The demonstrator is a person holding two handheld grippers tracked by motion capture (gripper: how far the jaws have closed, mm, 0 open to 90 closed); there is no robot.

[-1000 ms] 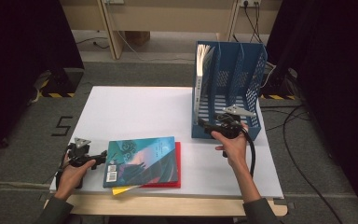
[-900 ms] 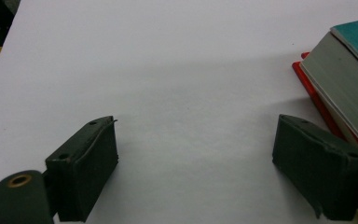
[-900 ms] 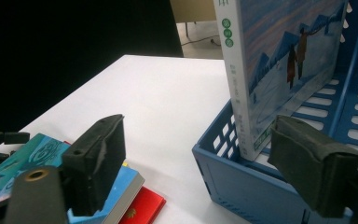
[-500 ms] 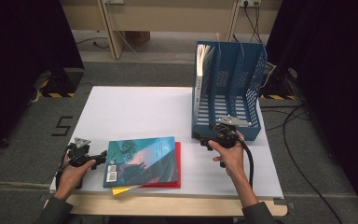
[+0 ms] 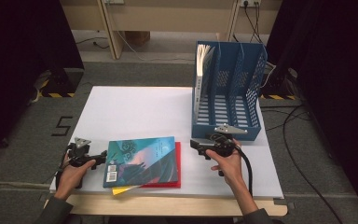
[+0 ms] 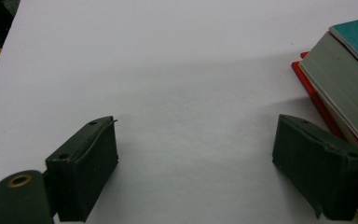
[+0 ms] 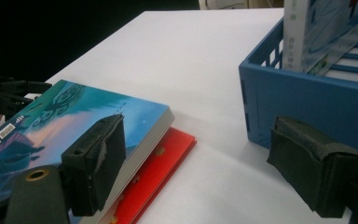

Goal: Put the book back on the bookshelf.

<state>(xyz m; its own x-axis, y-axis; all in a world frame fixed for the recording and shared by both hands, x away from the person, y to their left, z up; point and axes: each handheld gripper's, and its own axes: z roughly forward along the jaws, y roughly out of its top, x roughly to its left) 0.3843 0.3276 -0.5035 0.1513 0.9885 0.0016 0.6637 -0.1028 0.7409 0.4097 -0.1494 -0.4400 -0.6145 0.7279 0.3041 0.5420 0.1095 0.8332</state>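
High view: white desk (image 5: pixel 135 109) with a teal book (image 5: pixel 140 161) near its front edge, stacked on a red book (image 5: pixel 177 179), a yellow corner poking out beneath at 6 o'clock. Left gripper (image 5: pixel 100 157) just beside the teal book's 9 o'clock edge, fingers apart, nothing between. Right gripper (image 5: pixel 195 143) at 3 o'clock of the stack, near but not touching, fingers having just narrowed slightly yet wide, empty. Blue file rack (image 5: pixel 228 123) at 12 o'clock of the right gripper, one book (image 5: pixel 200 79) upright in its leftmost compartment. Left gripper view: fingers (image 6: pixel 86 172) spread wide over bare desk, page edge of the teal book (image 6: pixel 340 84) at 2 o'clock. Right gripper view: fingers (image 7: pixel 95 161) wide, the teal book (image 7: pixel 74 116) at 10 o'clock, rack wall (image 7: pixel 307 102) at 2 o'clock.
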